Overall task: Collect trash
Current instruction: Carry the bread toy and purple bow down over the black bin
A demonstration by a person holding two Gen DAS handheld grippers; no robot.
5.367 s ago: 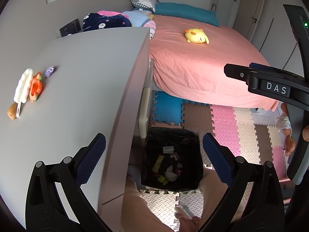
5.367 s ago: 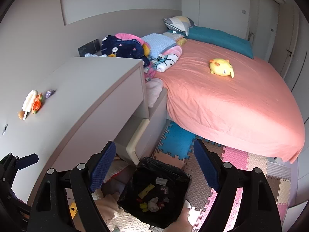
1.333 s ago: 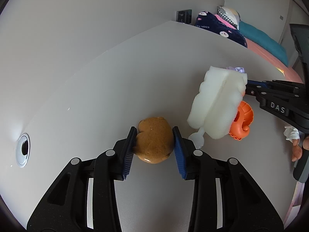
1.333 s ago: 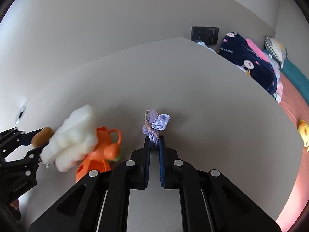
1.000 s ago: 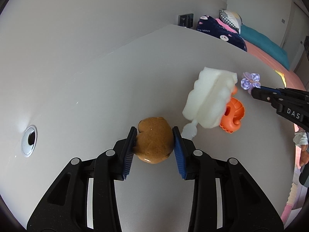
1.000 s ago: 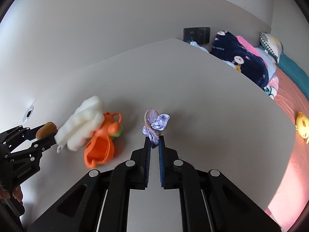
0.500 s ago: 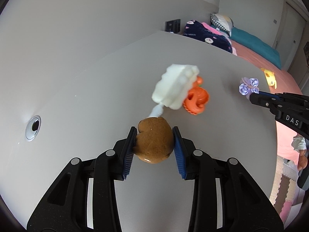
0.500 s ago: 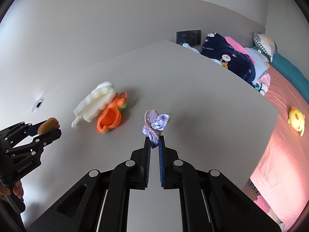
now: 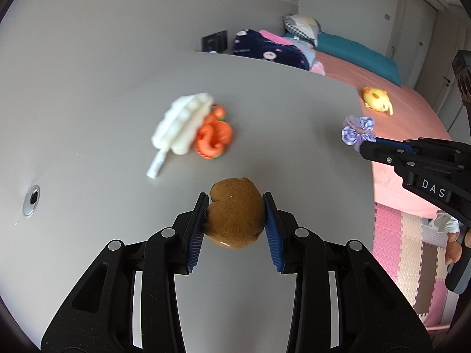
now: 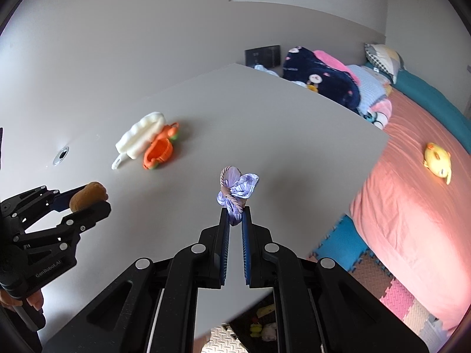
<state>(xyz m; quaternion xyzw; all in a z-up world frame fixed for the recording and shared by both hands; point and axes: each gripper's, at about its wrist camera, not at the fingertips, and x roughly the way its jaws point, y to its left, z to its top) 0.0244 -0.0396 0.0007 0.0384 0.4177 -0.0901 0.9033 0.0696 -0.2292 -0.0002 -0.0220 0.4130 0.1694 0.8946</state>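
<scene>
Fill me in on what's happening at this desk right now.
A person is clearing trash off a grey desk with a handheld gripper in each hand. The left gripper is shut on a brown lump, held above the desk. The right gripper is shut on a purple bow, also lifted clear. A white foam piece and an orange toy lie touching each other on the desk. A bin corner with trash shows below the desk edge.

You have two grippers, each carrying one item: one brown lump [image 9: 235,213] and one purple bow [image 10: 237,189] (cloth, tied with cord). Two things lie on the desk [image 9: 103,103]: one white sponge brush [image 9: 182,125], one orange toy [image 9: 213,138].
</scene>
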